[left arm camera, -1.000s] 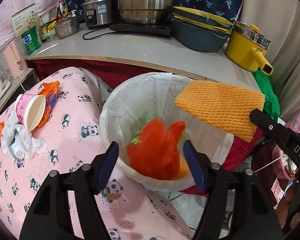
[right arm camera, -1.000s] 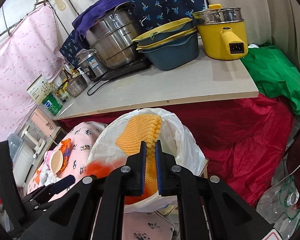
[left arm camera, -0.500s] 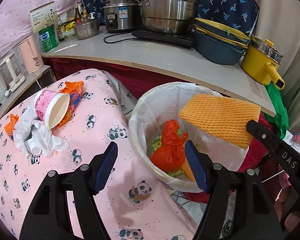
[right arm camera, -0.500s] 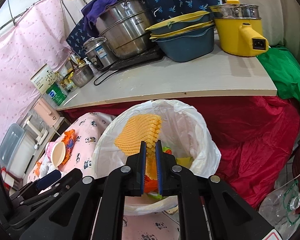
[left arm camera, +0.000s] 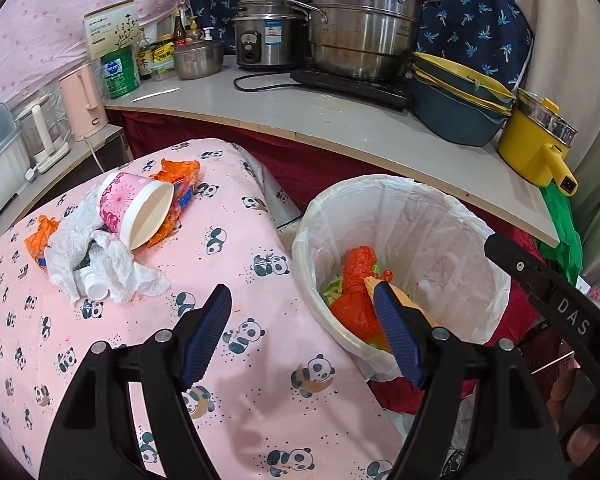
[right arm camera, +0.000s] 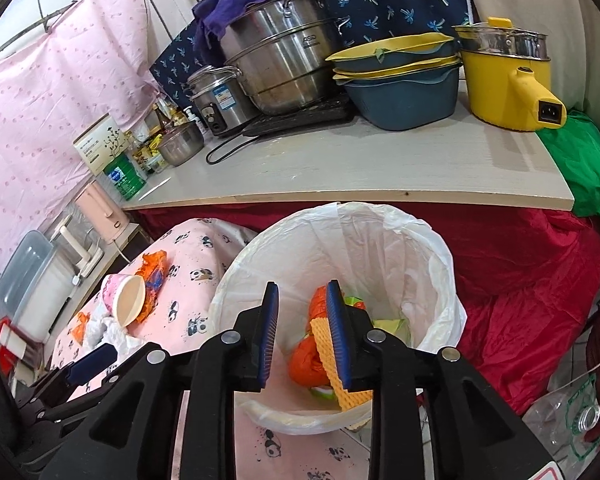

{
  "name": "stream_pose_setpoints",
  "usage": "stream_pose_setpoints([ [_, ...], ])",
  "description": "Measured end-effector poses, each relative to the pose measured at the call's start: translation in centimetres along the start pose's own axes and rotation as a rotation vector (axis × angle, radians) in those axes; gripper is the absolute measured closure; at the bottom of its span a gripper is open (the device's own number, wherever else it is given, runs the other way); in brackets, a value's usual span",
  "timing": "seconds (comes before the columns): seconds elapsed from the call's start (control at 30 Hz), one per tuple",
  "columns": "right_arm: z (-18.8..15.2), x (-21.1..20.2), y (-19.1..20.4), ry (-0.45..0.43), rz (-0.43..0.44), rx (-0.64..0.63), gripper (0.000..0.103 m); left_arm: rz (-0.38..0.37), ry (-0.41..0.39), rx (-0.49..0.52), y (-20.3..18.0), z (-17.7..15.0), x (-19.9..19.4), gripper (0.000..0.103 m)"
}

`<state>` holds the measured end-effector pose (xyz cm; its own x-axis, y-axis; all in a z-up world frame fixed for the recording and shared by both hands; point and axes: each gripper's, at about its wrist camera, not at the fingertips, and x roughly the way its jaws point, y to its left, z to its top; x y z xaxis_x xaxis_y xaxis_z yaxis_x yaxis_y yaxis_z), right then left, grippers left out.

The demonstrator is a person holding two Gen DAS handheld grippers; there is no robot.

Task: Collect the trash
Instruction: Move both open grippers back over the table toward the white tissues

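Observation:
A white-lined trash bin (left arm camera: pixel 452 216) (right arm camera: pixel 416 240) stands beside the pink panda-print table (left arm camera: pixel 240 240). In it lie an orange bag (left arm camera: pixel 352 280) (right arm camera: pixel 308 356) and a yellow-orange foam net (right arm camera: pixel 328 344), with green scraps. My right gripper (right arm camera: pixel 302 330) is open and empty just above the bin. My left gripper (left arm camera: pixel 304 328) is open and empty over the table's right edge. On the table lie a pink paper cup (left arm camera: pixel 136 210) (right arm camera: pixel 126 304), white tissues (left arm camera: pixel 112 264), a small white bottle (left arm camera: pixel 94 284) and orange wrappers (left arm camera: pixel 180 184).
A grey counter (left arm camera: pixel 340 128) behind holds steel pots (left arm camera: pixel 360 36), a rice cooker (left arm camera: pixel 266 32), stacked blue basins (left arm camera: pixel 456 104), a yellow electric pot (left arm camera: pixel 540 140) and jars. Red cloth (right arm camera: pixel 520 272) hangs below. A pink kettle (left arm camera: pixel 82 104) stands at left.
My right gripper opened and the foam net fell into the bin. My left gripper pulled back left from over the bin toward the table.

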<state>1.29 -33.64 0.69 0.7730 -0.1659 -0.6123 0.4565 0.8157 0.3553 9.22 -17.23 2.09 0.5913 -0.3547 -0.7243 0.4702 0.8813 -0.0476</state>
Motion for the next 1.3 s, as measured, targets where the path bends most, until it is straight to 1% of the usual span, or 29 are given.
stream_pose_setpoints([
  [0.13,-0.3,-0.3,1.1,0.006,0.009,-0.018,0.073,0.005,-0.004,-0.023,1.0,-0.2,-0.5,0.033],
  [0.23,-0.6,-0.4,2.3,0.012,0.02,-0.043,0.072,0.01,-0.005,-0.051,2.2,-0.3,-0.8,0.029],
  [0.37,-1.0,-0.5,4.2,0.024,0.041,-0.077,0.071,0.025,-0.01,-0.09,3.9,-0.6,-1.4,0.027],
  [0.6,-2.2,-0.2,8.0,0.048,0.08,-0.142,0.071,0.067,-0.02,-0.172,8.5,-1.2,-2.7,0.027],
  [0.87,-3.9,0.5,12.9,0.082,0.128,-0.222,0.071,0.143,-0.039,-0.245,13.7,-2.4,-4.2,0.027],
  [0.9,-4.1,0.6,13.4,0.085,0.132,-0.232,0.07,0.152,-0.04,-0.256,14.5,-2.6,-4.3,0.027],
  [0.93,-4.3,0.7,14.0,0.087,0.136,-0.24,0.067,0.158,-0.042,-0.264,15.2,-2.8,-4.5,0.027],
  [1.0,-4.7,0.9,15.1,0.092,0.146,-0.255,0.064,0.178,-0.043,-0.284,16.6,-3.2,-4.8,0.027],
  [1.17,-5.9,1.6,17.6,0.12,0.168,-0.296,0.063,0.213,-0.041,-0.334,20.0,-4.3,-5.1,0.027],
  [1.3,-6.9,2.8,19.4,0.151,0.187,-0.317,0.063,0.231,-0.034,-0.361,21.9,-4.9,-5.1,0.027],
])
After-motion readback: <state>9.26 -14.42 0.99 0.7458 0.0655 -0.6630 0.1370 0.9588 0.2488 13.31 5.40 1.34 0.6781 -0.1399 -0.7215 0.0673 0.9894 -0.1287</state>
